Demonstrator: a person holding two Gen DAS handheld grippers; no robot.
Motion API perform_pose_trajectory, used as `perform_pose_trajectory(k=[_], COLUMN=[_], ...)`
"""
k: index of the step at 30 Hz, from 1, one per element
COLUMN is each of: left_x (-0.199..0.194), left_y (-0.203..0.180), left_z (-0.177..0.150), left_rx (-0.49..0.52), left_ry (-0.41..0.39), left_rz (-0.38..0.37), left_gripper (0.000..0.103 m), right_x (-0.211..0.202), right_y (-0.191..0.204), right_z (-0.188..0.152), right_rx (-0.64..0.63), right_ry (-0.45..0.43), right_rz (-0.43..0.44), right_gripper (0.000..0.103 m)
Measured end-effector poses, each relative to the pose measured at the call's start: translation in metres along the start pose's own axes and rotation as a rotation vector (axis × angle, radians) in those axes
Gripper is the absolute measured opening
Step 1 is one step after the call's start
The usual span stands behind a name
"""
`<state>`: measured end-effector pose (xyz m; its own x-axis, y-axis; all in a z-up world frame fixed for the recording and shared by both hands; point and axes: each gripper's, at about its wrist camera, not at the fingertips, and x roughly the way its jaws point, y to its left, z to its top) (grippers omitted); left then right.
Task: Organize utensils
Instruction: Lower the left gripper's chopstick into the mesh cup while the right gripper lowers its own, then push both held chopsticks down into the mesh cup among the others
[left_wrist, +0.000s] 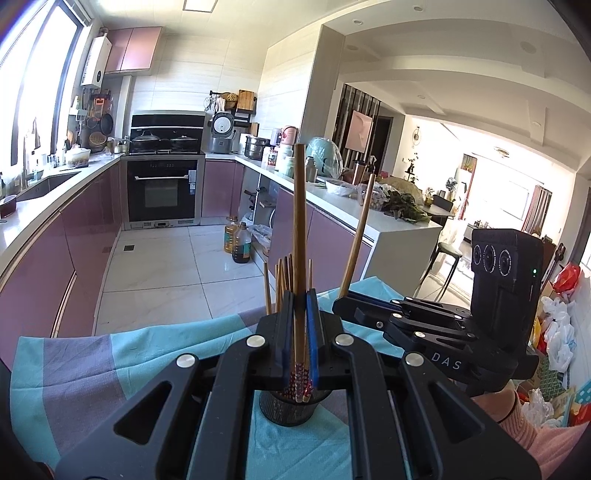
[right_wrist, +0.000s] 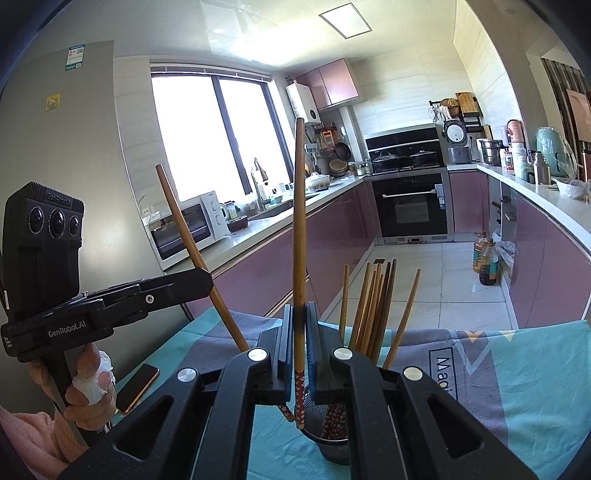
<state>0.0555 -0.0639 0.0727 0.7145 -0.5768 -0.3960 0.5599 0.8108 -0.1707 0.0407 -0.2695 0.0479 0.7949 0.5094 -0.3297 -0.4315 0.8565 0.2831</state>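
Chopsticks stand bunched in a dark mesh holder on the cloth-covered surface. Left tongs are clamped shut on one upright chopstick just above the holder. Right tongs are likewise closed on a second chopstick, its patterned end beside the holder's rim.

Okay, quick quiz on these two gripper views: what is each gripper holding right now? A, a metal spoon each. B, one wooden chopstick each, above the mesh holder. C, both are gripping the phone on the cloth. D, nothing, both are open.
B: the left gripper is clamped on one upright chopstick, the right gripper on another chopstick, both above the black mesh holder of chopsticks.
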Motion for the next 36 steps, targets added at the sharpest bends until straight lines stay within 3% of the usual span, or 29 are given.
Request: perform_pose_trajectory(k=[36], left_x=[0.024], left_y=[0.005], left_z=[-0.002], left_rx=[-0.014], left_ry=[0.079], left_rz=[0.014], left_gripper=[0.007], right_x=[0.012], right_y=[-0.01], right_z=[-0.005], right_rx=[0.04], right_ry=[0.034], right_rz=[-0.065], right_gripper=[0.005])
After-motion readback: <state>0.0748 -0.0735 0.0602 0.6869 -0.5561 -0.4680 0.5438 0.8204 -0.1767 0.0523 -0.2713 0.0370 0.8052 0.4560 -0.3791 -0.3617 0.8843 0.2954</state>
